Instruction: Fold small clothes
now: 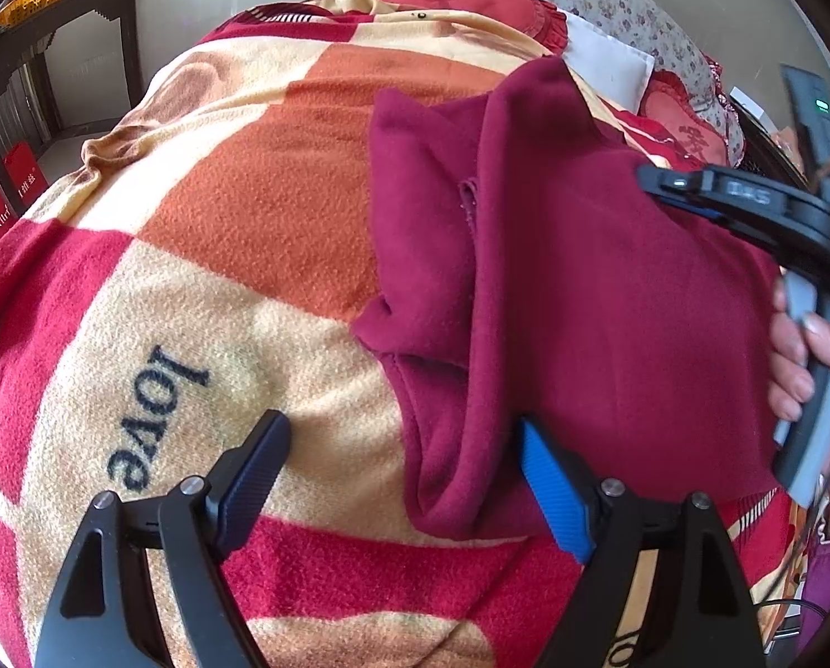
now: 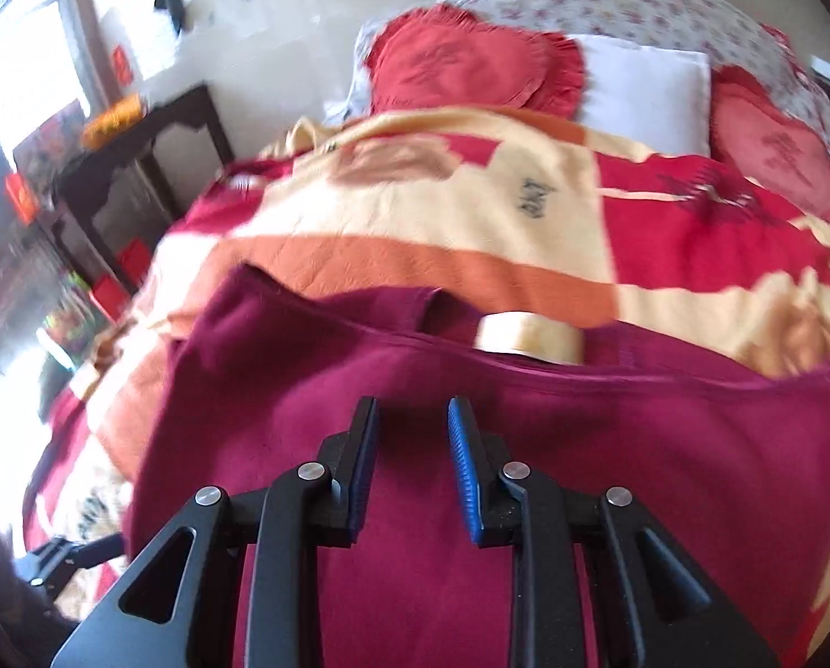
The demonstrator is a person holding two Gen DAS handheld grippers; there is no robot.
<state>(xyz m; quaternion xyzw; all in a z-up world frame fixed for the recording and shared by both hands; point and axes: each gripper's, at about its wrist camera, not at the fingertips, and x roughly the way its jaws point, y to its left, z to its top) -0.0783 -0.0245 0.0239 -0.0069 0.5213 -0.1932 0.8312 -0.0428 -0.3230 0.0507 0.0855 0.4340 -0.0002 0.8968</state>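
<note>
A maroon fleece garment (image 1: pixel 609 300) lies partly folded on a checked blanket (image 1: pixel 259 211). My left gripper (image 1: pixel 401 428) is open wide at the garment's near left corner. Its blue-padded finger (image 1: pixel 548 479) rests against the bunched hem, and the dark one (image 1: pixel 259 462) stands over bare blanket. My right gripper (image 1: pixel 662 192), held by a hand (image 1: pixel 799 356), hovers over the garment's right side. In the right wrist view the right gripper (image 2: pixel 413 409) shows a narrow gap with nothing in it, only the garment (image 2: pixel 609 445) beneath. A pale patch (image 2: pixel 529 339) shows at the garment's far edge.
The blanket (image 2: pixel 665 245) covers a bed, with "love" (image 1: pixel 153 417) printed near my left gripper. Red heart cushions (image 2: pixel 470 64) and a white pillow (image 2: pixel 648 89) lie at the head. A dark side table (image 1: pixel 86 5) with a yellow basket (image 1: pixel 30 0) stands to the left.
</note>
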